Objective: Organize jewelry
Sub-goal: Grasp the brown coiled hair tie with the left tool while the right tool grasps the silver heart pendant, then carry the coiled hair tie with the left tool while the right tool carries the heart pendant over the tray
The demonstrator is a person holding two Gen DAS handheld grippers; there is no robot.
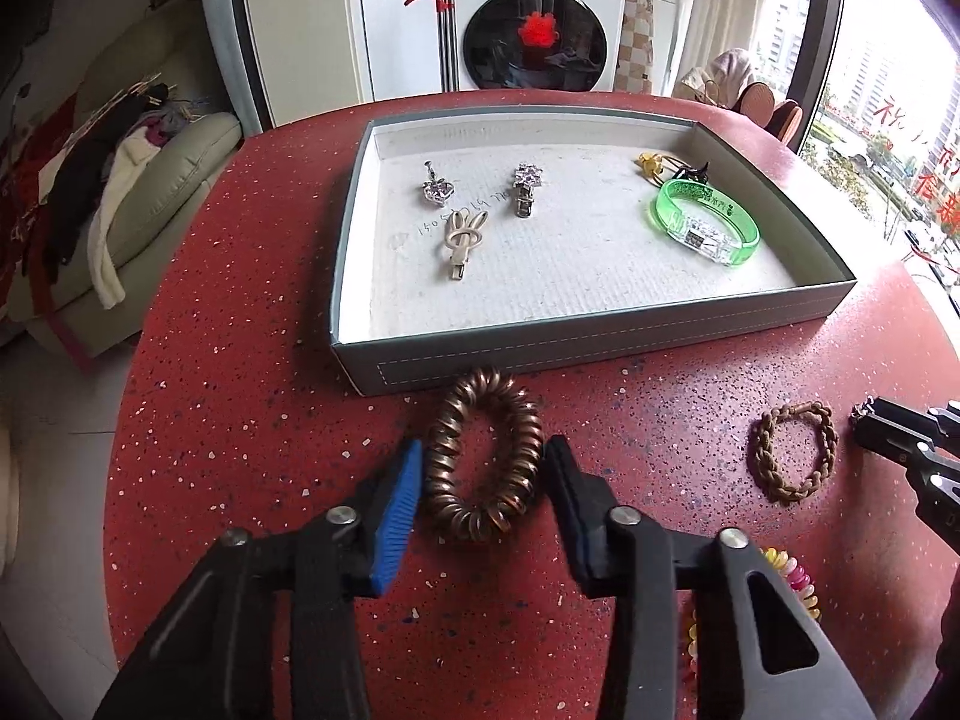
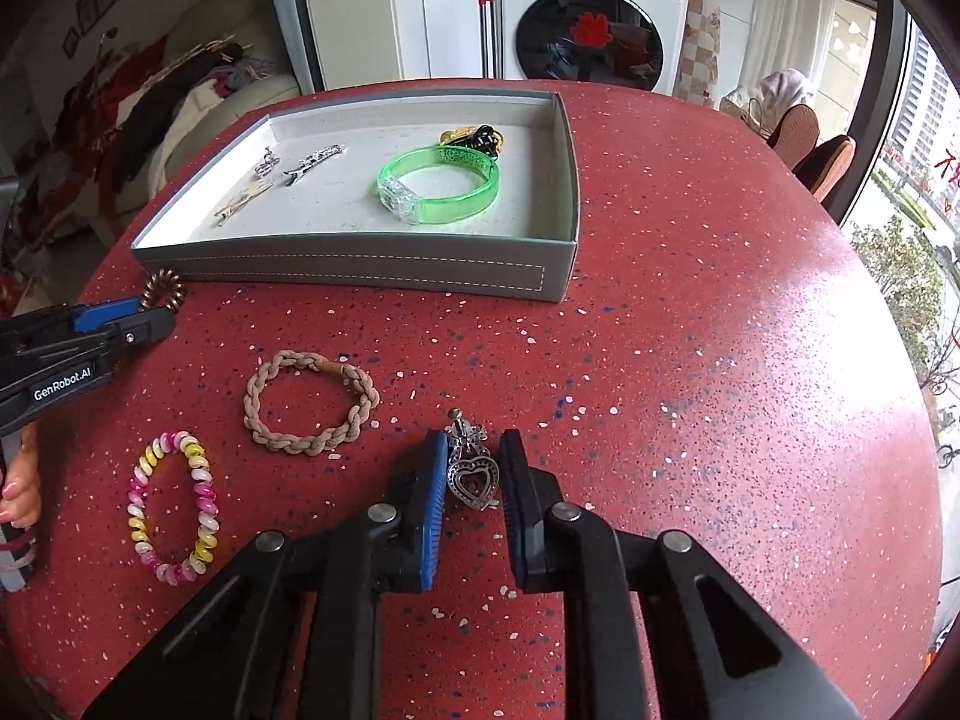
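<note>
On the red speckled surface sits a shallow grey tray, already holding a green bangle, three small clips near its left side, one shaped like rabbit ears, and a yellow-and-black piece in its far right corner.

The left claw points down at a coppery spiral hair tie lying just in front of the tray's near wall. Its two pads press against the coil's outer sides, which looks squeezed narrow between them, so it grips the tie, which rests on the surface.

The right claw is further right and nearer. Between its pads lies a silver heart-shaped clip, with the pads drawn in close on either side and seemingly touching it; the clip lies on the surface.

Between the two claws lie a brown braided band and, nearer, a pink, yellow and white spiral hair tie, both loose on the surface. A person's fingers show at the left edge, holding the left claw's handle.
</note>
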